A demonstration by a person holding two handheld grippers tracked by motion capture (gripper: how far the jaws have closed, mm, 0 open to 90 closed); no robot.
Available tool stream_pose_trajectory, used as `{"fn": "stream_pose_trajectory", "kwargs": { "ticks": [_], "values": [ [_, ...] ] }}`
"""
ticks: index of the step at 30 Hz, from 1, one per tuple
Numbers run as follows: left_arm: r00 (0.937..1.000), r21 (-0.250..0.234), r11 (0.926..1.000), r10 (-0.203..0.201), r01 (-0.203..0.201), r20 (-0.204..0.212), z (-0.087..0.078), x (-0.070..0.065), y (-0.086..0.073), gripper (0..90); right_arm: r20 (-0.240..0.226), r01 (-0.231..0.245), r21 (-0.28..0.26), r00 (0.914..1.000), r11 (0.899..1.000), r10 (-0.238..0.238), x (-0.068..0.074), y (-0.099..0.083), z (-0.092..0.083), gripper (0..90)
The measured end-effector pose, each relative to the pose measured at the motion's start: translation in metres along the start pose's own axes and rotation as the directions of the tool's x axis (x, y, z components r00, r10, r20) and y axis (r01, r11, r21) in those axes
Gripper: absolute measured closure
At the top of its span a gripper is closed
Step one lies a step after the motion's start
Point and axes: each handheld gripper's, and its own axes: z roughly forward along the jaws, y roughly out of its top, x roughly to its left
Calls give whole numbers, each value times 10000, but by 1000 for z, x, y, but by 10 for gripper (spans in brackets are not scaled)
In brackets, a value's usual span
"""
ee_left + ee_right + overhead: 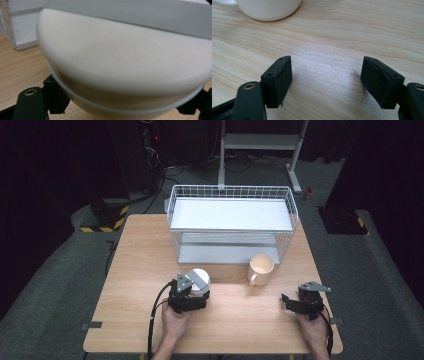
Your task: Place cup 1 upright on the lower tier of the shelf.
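High view: the left gripper (192, 296) is clamped on a white cup (200, 281) at the table's (140, 270) near left; a mug (260, 269) stands before the rack (232, 222). The right gripper (290, 302) rests near right.

Left gripper view: both jaws hug the cup (125, 62).

Right gripper view: jaws spread apart, mug (268, 8) beyond.

Right gripper (287, 301) jaws apart, unladen.

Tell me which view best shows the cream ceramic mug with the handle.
The high view: the cream ceramic mug with the handle shows whole, upright on the wooden table before the white wire rack. The right gripper view catches its lower body at the top edge.
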Motion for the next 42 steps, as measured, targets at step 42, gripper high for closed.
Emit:
{"fn": "stream_pose_trajectory", "kwargs": {
  "ticks": [42],
  "values": [
    [9996,117,9999,90,-93,250,11,3,22,192,-28,25,1,10000,10000,-25,0,0,0,254]
  ]
}}
